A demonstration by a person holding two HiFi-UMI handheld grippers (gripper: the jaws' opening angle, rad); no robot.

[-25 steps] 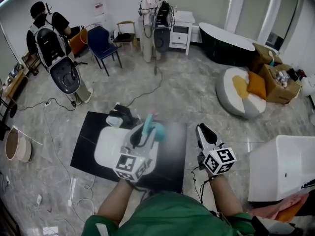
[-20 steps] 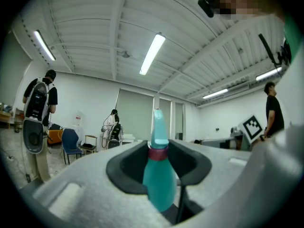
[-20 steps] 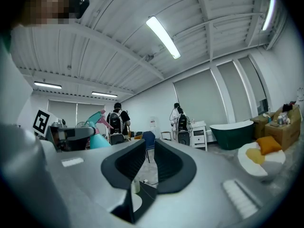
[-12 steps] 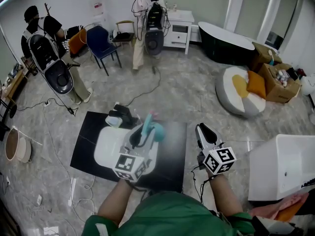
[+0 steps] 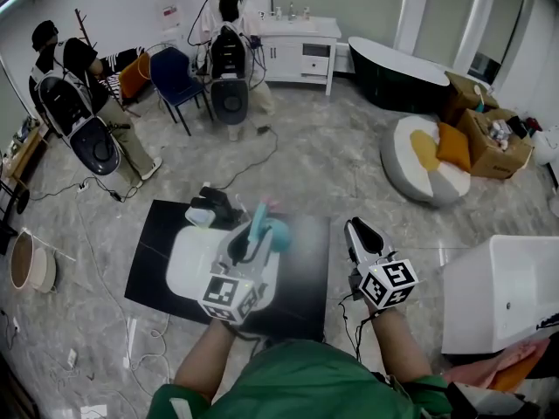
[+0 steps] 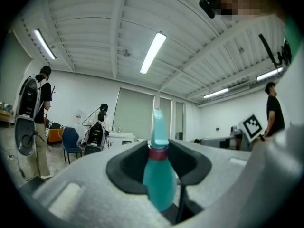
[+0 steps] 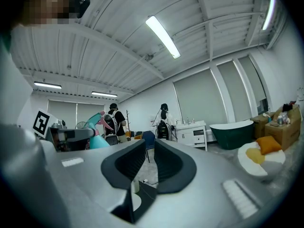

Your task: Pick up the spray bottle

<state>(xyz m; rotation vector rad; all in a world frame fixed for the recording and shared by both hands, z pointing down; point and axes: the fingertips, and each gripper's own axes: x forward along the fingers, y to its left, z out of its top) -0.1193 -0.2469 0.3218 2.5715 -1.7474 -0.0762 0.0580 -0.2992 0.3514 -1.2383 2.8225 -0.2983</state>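
Spray bottle (image 5: 265,230): teal body, dark red collar, nozzle end up; upright and clamped at its neck between the dark pads of the left gripper (image 5: 247,244), above the black mat (image 5: 153,264) and clear of it. In the left gripper view the bottle (image 6: 158,184) fills the space between the pads.

Left gripper (image 6: 159,161): jaws closed on the bottle; marker cube (image 5: 229,297) at its near end, over the mat's near edge.

Right gripper (image 5: 360,234): over the mat's right edge, level. In the right gripper view (image 7: 148,163) its pads stand a narrow slit apart with nothing between them. Marker cube (image 5: 389,284) at its rear.

White basin (image 5: 196,260): lies on the mat, under the left gripper.

Black device (image 5: 217,206): at the mat's far edge.

Cable (image 5: 262,151): runs over the floor beyond the mat's far edge.

Round basket (image 5: 26,257): on the floor left of the mat, well apart.

White tub (image 5: 502,291): right of the mat.

Round white and yellow cushion (image 5: 428,160): beyond the mat, to the right.

Dark green bathtub (image 5: 397,64), white cabinet (image 5: 301,46) and blue chair (image 5: 179,75): by the wall far beyond the mat.

Two persons (image 5: 83,77) (image 5: 229,24): standing far beyond the mat, left and centre.
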